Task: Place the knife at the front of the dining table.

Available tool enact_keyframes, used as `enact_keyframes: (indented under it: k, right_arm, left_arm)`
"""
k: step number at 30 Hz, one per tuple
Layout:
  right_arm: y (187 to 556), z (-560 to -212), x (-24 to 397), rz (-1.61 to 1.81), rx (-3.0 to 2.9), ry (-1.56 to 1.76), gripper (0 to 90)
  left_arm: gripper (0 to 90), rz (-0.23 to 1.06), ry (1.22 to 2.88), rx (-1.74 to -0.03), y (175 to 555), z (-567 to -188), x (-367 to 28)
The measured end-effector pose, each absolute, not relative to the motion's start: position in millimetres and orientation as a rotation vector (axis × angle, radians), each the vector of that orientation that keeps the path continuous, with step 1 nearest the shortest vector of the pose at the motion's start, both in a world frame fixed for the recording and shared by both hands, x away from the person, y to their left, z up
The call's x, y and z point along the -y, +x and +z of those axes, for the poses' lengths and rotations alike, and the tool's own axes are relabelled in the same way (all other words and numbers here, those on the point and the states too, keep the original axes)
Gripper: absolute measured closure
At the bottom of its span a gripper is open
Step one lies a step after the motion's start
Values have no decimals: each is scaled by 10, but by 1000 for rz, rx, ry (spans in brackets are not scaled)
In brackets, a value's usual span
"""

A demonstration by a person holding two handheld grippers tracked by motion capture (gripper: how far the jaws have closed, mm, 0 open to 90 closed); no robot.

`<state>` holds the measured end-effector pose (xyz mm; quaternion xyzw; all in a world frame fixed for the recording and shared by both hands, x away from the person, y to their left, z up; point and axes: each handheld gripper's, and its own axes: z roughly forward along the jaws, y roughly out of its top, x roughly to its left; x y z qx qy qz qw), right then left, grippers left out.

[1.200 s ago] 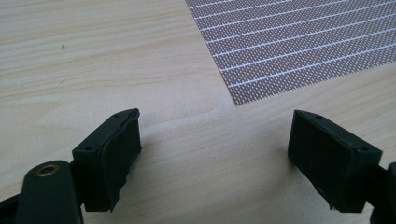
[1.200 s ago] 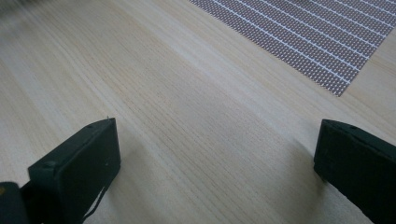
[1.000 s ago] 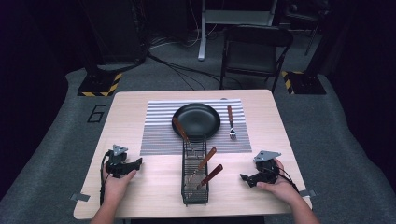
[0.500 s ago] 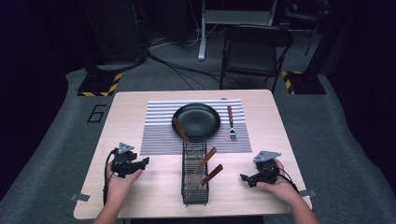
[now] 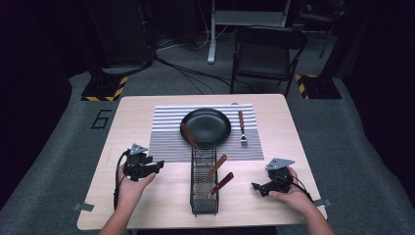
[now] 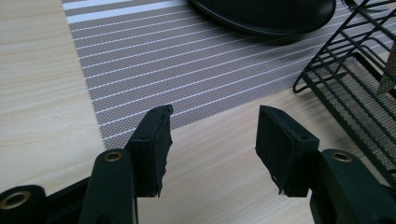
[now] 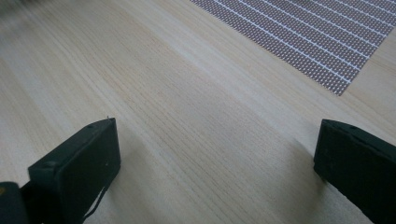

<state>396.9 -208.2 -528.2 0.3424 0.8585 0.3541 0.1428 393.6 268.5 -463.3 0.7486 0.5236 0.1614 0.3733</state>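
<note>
A black wire basket (image 5: 203,183) stands at the table's front middle and holds three wood-handled utensils (image 5: 218,165). Behind it a black plate (image 5: 205,126) lies on a striped grey placemat (image 5: 166,137), with a wood-handled fork (image 5: 242,128) to its right. My left gripper (image 5: 155,166) hovers left of the basket, pointing toward it. Its jaws have just been closing and still stand apart with nothing between them (image 6: 212,123). My right gripper (image 5: 255,187) rests low to the right of the basket, open wide over bare wood (image 7: 217,135).
The basket's wire corner (image 6: 355,88) is close on the right in the left gripper view, with the plate's rim (image 6: 266,14) beyond. A placemat corner (image 7: 317,37) lies ahead of the right gripper. A folding chair (image 5: 269,54) stands behind the table.
My left gripper has risen off the table and shifted right toward the basket, and its jaws have narrowed. The right hand has kept still.
</note>
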Motion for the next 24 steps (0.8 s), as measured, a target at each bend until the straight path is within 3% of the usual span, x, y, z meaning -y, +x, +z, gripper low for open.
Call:
enact_keyframes:
  k: [24]
  right_arm:
    - [3969,-5282,2082,1022,-2476,989,0]
  left_arm:
    - [507,349,1941,-1255,4055,-4323,-2285]
